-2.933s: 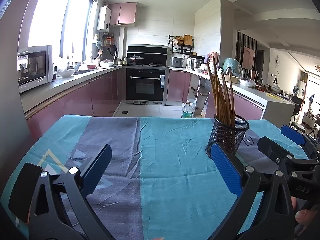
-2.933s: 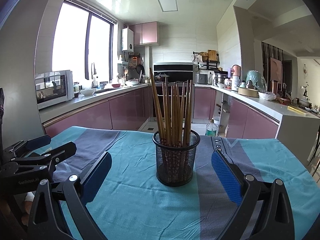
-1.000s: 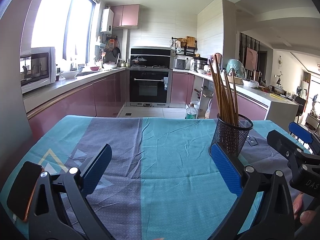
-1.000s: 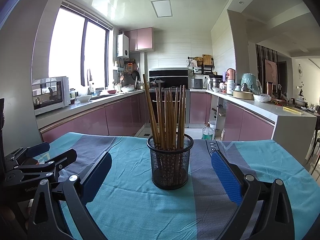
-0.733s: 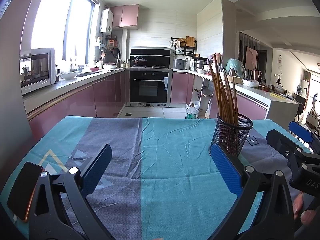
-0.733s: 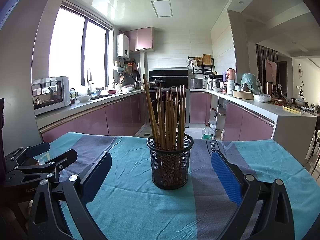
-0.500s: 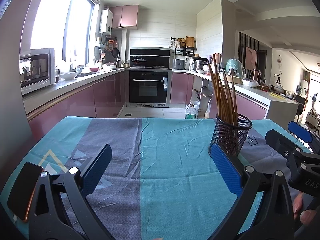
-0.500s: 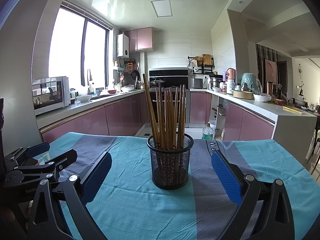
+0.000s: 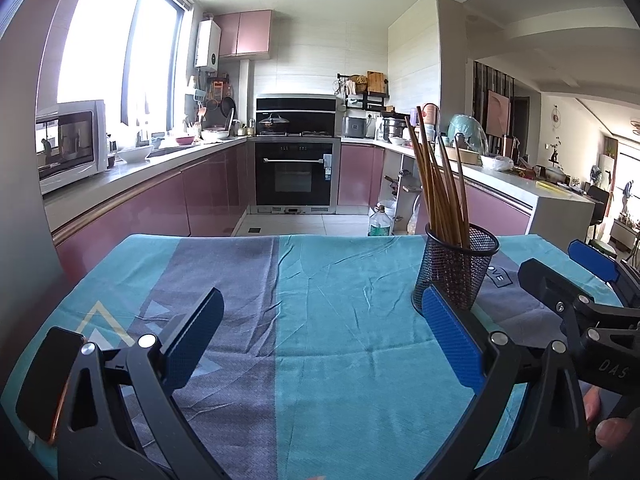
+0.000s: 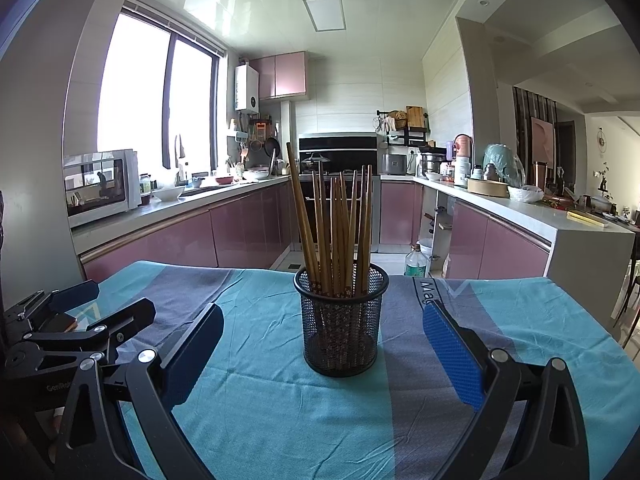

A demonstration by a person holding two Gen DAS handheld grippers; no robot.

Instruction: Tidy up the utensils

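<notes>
A black mesh holder (image 10: 341,322) stands upright on the teal and grey tablecloth (image 10: 280,400), filled with several brown wooden chopsticks (image 10: 336,232). My right gripper (image 10: 324,344) is open, and the holder sits just beyond its fingertips, centred between them. In the left wrist view the same holder (image 9: 456,270) and its chopsticks (image 9: 438,192) stand to the right, behind the right fingertip. My left gripper (image 9: 320,332) is open over bare cloth with nothing between its fingers. The right gripper's body (image 9: 580,304) shows at the far right there.
The table (image 9: 340,352) fills the foreground of both views. Behind it lies a kitchen with pink cabinets, an oven (image 9: 294,174), a microwave (image 9: 70,144) on the left counter and a cluttered counter (image 10: 520,200) on the right. A person's fingers (image 9: 604,420) hold the right gripper's handle.
Both grippers have stayed open. The views have shifted only slightly; the holder sits a touch further from the right gripper than 2.9 s ago.
</notes>
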